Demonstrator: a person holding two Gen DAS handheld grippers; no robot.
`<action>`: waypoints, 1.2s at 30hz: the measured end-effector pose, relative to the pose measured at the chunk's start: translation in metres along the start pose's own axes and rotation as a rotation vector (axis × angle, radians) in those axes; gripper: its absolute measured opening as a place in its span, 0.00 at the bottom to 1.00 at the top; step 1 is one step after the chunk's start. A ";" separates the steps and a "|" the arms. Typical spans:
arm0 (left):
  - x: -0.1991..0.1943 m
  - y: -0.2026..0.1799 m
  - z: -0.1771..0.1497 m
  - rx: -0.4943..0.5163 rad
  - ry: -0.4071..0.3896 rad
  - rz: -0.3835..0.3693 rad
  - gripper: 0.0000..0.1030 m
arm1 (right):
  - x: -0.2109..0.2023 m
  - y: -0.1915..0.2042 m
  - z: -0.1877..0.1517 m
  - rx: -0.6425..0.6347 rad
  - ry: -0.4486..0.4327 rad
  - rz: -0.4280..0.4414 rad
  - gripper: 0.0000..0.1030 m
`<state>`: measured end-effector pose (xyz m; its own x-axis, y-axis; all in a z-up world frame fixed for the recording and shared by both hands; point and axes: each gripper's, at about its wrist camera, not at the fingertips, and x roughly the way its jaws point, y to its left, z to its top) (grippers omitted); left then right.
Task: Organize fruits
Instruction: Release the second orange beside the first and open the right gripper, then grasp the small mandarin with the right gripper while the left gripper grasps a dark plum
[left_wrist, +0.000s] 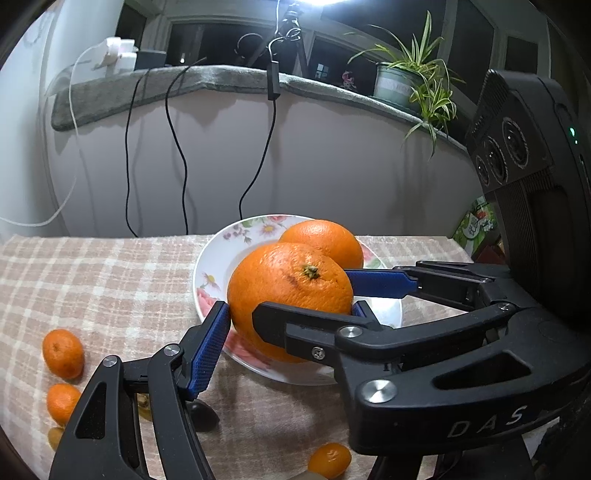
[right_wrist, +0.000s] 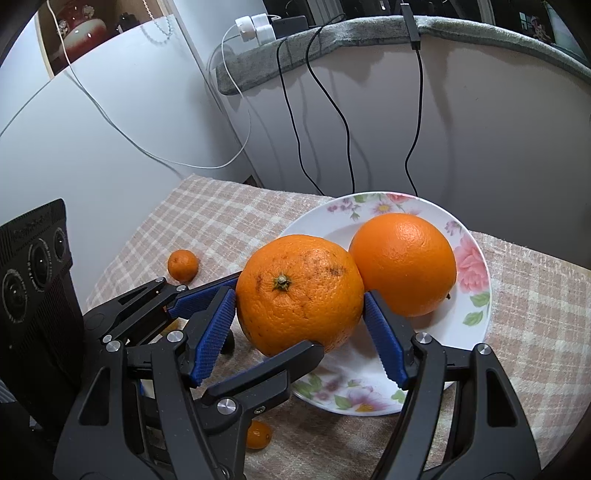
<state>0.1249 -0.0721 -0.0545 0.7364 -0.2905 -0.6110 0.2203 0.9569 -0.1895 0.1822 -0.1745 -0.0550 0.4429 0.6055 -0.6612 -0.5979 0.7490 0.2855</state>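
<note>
1. Both claws grip one orange (right_wrist: 300, 293) at once, from different sides.
2. Right claw (right_wrist: 300, 325) pinches the orange between its blue pads (right_wrist: 214, 336), stem end facing up toward the camera.
3. Left claw (left_wrist: 291, 310) also pinches the orange (left_wrist: 290, 291); one pad (left_wrist: 208, 350) presses its left side, and the other is mostly hidden behind the right claw's finger.
4. That orange sits over the near rim of a flowered plate (right_wrist: 476, 295), touching a second orange (right_wrist: 404, 264) that rests on the plate.
5. Small tangerines (left_wrist: 62, 352) lie on the checked cloth (left_wrist: 110, 288) over the desk, left of the plate and well apart from it.
6. One more tangerine (left_wrist: 330, 459) lies near the bottom edge.
</note>
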 end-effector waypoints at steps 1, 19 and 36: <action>-0.001 0.000 0.000 0.001 -0.007 -0.002 0.65 | -0.001 0.001 0.000 -0.008 -0.010 -0.009 0.72; -0.019 -0.003 0.001 0.025 -0.056 0.004 0.68 | -0.019 0.009 -0.001 -0.027 -0.054 -0.033 0.81; -0.060 0.021 -0.020 0.004 -0.084 0.041 0.68 | -0.056 0.011 -0.020 0.000 -0.115 -0.042 0.83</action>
<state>0.0720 -0.0350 -0.0372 0.7963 -0.2493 -0.5512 0.1909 0.9681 -0.1622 0.1370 -0.2057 -0.0285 0.5410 0.6007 -0.5887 -0.5776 0.7741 0.2590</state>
